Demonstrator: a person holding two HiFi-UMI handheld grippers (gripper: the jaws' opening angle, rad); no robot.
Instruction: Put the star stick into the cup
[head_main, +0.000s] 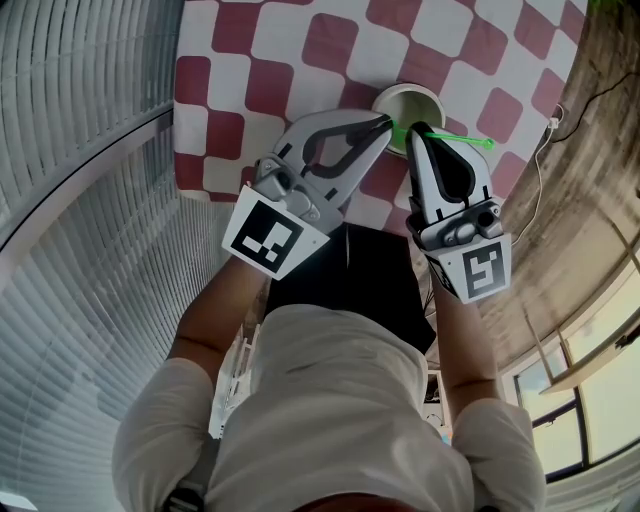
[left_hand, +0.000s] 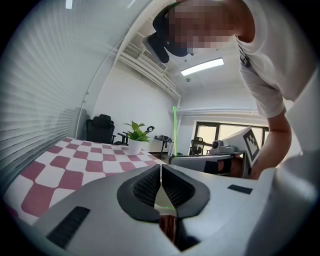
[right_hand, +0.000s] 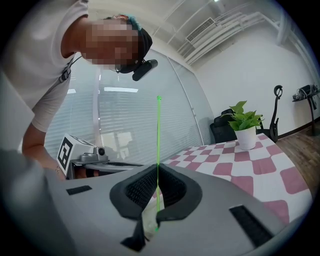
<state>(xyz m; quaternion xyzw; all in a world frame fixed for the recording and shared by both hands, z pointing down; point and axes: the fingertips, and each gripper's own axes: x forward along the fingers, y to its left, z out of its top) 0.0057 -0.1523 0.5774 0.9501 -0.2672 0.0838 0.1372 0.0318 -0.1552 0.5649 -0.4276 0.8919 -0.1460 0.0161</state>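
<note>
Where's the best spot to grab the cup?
Pinch the cup by its thin rim from the person's side, one pad inside, one outside. It stands upright and open, so its wall fits between pads. The left tool grips it so.

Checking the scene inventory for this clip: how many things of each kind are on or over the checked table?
Cup: 1
Star stick: 1
Potted plant: 1
Grippers: 2, the left gripper and the right gripper
Total: 5
</note>
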